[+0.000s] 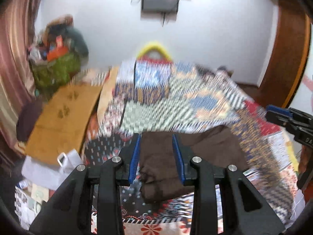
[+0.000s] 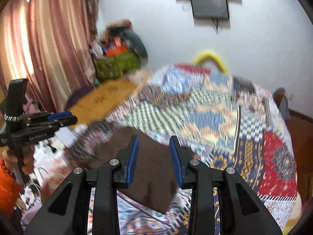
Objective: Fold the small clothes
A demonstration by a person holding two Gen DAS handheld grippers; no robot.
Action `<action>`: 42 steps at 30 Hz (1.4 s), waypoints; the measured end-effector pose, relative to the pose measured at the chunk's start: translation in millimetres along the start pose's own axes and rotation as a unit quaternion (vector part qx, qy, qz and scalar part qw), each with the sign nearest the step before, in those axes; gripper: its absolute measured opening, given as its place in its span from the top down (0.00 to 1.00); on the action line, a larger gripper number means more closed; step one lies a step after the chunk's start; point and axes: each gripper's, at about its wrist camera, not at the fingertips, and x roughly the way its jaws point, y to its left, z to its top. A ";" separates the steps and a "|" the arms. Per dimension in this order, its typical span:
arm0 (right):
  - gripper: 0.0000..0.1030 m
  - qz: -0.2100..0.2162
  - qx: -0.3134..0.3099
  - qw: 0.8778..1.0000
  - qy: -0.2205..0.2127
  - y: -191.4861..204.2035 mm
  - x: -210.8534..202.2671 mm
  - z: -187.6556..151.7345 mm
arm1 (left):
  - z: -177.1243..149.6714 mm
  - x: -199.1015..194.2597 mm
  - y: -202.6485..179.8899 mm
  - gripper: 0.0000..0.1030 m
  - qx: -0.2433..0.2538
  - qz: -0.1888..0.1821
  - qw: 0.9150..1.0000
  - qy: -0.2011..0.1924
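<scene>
Both open wide, gripping nothing: left gripper (image 1: pixel 156 156) and right gripper (image 2: pixel 154 158) above brown garment (image 1: pixel 162 166), lying just ahead beneath fingertips on patchwork bedspread (image 1: pixel 176 101) (blurred), likely poised for a grab.

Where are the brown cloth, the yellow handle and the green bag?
brown cloth (image 1: pixel 160 156), left wrist view, its middle between the tongs.
yellow handle (image 2: pixel 210 55), right wrist view, top of the arch.
green bag (image 1: pixel 56 68), left wrist view, its front.
</scene>
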 end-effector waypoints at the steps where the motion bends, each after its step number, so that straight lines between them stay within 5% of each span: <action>1: 0.72 0.002 -0.005 1.000 -0.020 7.8 -15.0 5.5 | 4.0 -12.1 -5.0 0.68 0.004 -0.001 1.000 -0.015; 10: 0.72 0.018 -0.019 0.987 -0.161 54.1 -115.3 17.5 | 8.8 -134.2 -56.8 0.67 0.030 -0.013 0.986 -0.163; 15: 0.67 -0.001 -0.032 0.981 -0.193 77.9 -148.5 3.5 | -6.5 -168.1 -71.8 0.37 0.021 0.000 0.980 -0.200; 16: 0.62 -0.005 -0.032 0.980 -0.196 79.4 -150.3 1.7 | -8.7 -172.0 -72.1 0.33 0.018 0.000 0.979 -0.202; 18: 0.35 -0.021 -0.026 0.979 -0.203 83.6 -155.4 -3.8 | -13.1 -178.6 -73.3 0.20 0.005 0.000 0.978 -0.207; 21: 0.18 -0.036 -0.021 0.976 -0.212 82.5 -159.0 -8.4 | -18.0 -183.8 -74.9 0.07 0.000 0.009 0.977 -0.214; 25: 0.12 -0.049 -0.018 0.977 -0.207 82.6 -159.1 -8.5 | -21.5 -188.6 -79.8 0.01 0.004 0.026 0.975 -0.221; 27: 0.00 -0.059 -0.019 0.976 -0.207 84.3 -160.9 -8.7 | -23.2 -191.4 -80.9 0.00 0.003 0.024 0.975 -0.223; 42: 0.00 -0.070 -0.021 0.975 -0.210 88.5 -166.9 -15.8 | -26.3 -191.6 -85.4 0.00 0.008 0.018 0.974 -0.226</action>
